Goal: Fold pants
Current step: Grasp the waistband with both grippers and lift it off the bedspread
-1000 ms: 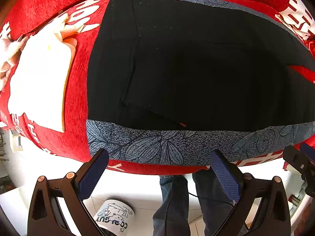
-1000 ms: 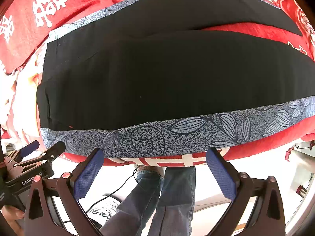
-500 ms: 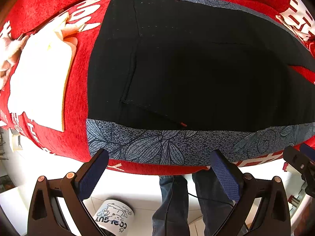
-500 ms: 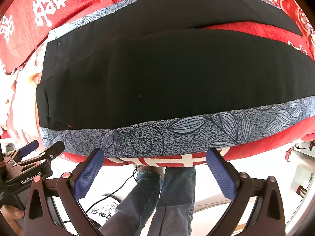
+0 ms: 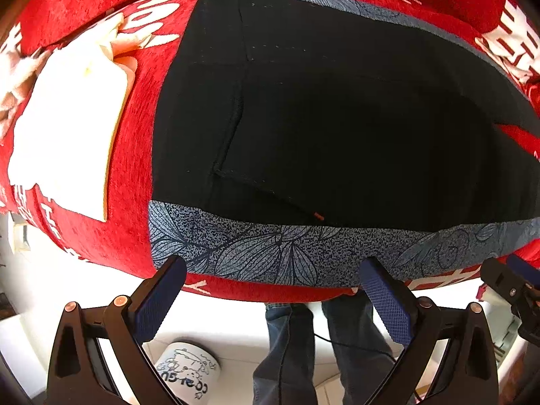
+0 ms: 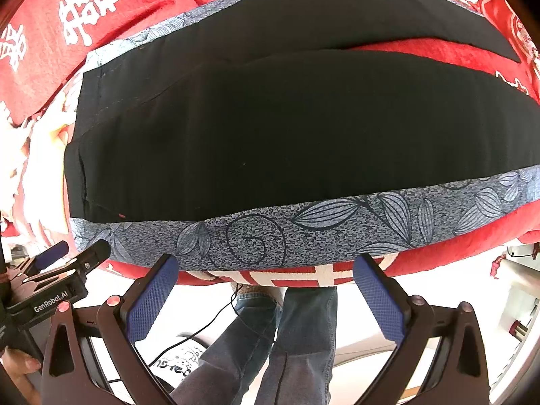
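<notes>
Black pants (image 5: 337, 128) with a blue-grey leaf-print side stripe (image 5: 287, 253) lie spread flat on a red cloth (image 5: 131, 168). The waist is at the left and the two legs run to the right, parted by a red gap (image 6: 422, 49). My left gripper (image 5: 273, 281) is open and empty, just above the stripe near the waist. My right gripper (image 6: 266, 275) is open and empty, over the stripe (image 6: 303, 229) of the near leg. The pants (image 6: 287, 128) fill the right wrist view.
A folded white cloth (image 5: 64, 128) lies on the red cloth left of the waist. The table's near edge runs below the stripe. A person's jeans legs (image 6: 270, 347) and a printed white mug (image 5: 185, 374) are below the edge.
Both grippers have crept slightly forward toward the stripe. The pants have not moved.
</notes>
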`<state>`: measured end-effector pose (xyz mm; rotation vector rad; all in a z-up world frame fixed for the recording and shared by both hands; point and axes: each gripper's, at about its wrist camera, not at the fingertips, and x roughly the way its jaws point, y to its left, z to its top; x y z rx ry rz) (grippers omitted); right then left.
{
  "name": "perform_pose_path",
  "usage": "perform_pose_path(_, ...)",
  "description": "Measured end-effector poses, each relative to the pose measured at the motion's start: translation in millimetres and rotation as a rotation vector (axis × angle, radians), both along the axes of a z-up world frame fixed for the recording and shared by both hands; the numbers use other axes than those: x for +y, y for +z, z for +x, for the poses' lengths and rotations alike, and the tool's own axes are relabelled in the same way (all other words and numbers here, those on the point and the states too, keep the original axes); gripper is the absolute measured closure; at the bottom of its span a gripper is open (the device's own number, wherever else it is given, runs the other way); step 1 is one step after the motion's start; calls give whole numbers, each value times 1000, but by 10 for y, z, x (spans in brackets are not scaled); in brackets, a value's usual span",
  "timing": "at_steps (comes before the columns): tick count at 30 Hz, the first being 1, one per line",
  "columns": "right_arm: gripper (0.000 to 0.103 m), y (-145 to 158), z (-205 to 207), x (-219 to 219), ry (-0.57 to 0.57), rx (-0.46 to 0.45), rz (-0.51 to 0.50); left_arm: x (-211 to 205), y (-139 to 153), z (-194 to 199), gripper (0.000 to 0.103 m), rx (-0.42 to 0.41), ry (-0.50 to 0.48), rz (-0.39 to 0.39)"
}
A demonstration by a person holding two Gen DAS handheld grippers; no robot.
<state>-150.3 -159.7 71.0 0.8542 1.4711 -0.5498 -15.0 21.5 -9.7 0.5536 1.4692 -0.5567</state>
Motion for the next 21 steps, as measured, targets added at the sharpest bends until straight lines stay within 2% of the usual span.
perform_pose_path(3,0,0,-20,-4,-24,-43,29,91,10,88,0,32,40,-57)
perform_pose_path(9,1,-173,-135,-4,-136,-258,244,355,-21,287,0,71,128,-193)
perform_pose_path(11,9,-293,-180,47,-151,-303,304,449,-77,320,0,100,140,-228)
perform_pose_path(12,28,-379,-207,80,-160,-316,338,489,-103,328,0,118,143,-247)
perform_pose_path(13,41,-454,-237,111,-169,-324,368,516,-123,322,1,139,146,-266)
perform_pose_path(15,42,-688,-325,202,-212,-359,450,629,-177,277,1,203,165,-325)
perform_pose_path(19,42,-972,-410,330,-246,-413,496,789,-267,217,1,280,193,-372)
perform_pose_path(21,42,-1068,-419,338,-277,-468,517,855,-288,182,1,301,197,-391)
